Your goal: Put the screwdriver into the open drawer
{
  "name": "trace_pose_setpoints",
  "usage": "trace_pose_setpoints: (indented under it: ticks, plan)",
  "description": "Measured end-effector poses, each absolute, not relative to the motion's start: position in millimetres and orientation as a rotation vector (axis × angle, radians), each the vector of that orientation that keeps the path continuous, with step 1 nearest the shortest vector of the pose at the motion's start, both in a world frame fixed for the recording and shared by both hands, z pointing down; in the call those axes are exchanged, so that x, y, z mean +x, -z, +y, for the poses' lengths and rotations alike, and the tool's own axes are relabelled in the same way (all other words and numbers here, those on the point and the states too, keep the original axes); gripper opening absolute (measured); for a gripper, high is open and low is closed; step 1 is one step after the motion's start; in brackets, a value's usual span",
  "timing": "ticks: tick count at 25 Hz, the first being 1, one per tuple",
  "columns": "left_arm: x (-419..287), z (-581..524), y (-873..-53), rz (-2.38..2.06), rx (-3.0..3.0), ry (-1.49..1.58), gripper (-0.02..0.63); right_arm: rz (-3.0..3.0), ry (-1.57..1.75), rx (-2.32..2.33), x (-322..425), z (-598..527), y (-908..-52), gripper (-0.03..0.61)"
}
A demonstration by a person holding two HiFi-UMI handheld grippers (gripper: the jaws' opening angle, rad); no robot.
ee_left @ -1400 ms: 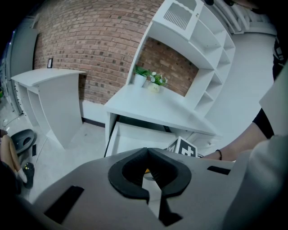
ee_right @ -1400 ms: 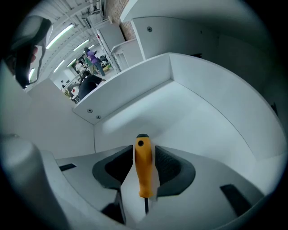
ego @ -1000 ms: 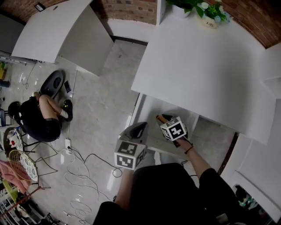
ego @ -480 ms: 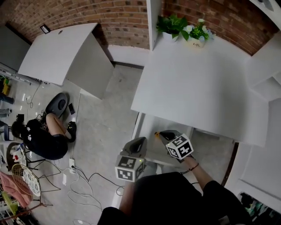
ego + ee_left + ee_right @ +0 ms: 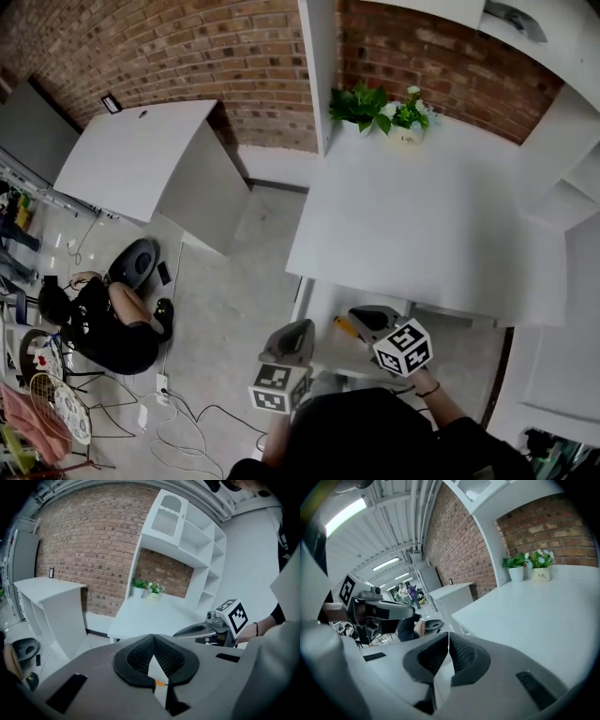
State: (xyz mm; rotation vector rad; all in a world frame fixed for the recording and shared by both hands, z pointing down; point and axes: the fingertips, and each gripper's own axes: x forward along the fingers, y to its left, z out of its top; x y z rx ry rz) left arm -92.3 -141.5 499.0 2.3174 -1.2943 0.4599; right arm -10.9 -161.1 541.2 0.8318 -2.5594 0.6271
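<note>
Screwdriver's place: an orange-handled screwdriver point(image 5: 344, 325) is seen in the head view lying inside the open white drawer point(image 5: 319, 307), which is pulled out from under the front edge of the white desk surface point(image 5: 422, 225).
Visible part: only the handle end is shown; the rest is covered by the right hand-held gripper point(image 5: 448, 635).
Long axis: it appears to lie flat and to run from upper left to lower right in the head view, handle end toward the upper left, though so little is exposed that this is uncertain.
Left hand-held gripper point(image 5: 152, 638): its jaws are brought together at the tips and nothing is gripped; it is held beside the drawer's left side.
Right hand-held gripper: its jaws are closed on nothing; it is held over the drawer.
Task state: the placing is judged to be done, since the tool is in the drawer and neither gripper holds it.
Handling: the tool is judged light and stiff; a round handle may roll, and a bare shaft would be slippery.
Best hold: the handle would be clamped across its long axis, near the middle.
</note>
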Motion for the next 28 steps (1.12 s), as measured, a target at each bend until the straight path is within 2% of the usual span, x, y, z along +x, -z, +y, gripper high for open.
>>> trace_pose_setpoints:
  ticks: [15,28]
  plan:
    - [-101.9,-145.6,-430.6,-1.396,2.481,-0.319,0.008,-2.767,-0.471,1.103,22.3,-173.3,-428.2,0.017]
    - [-128.2,-151.8,-377.4,-1.566,2.518,-0.178,0.009,-2.831,-0.356,1.325,58.7,-180.4,-372.6,0.015]
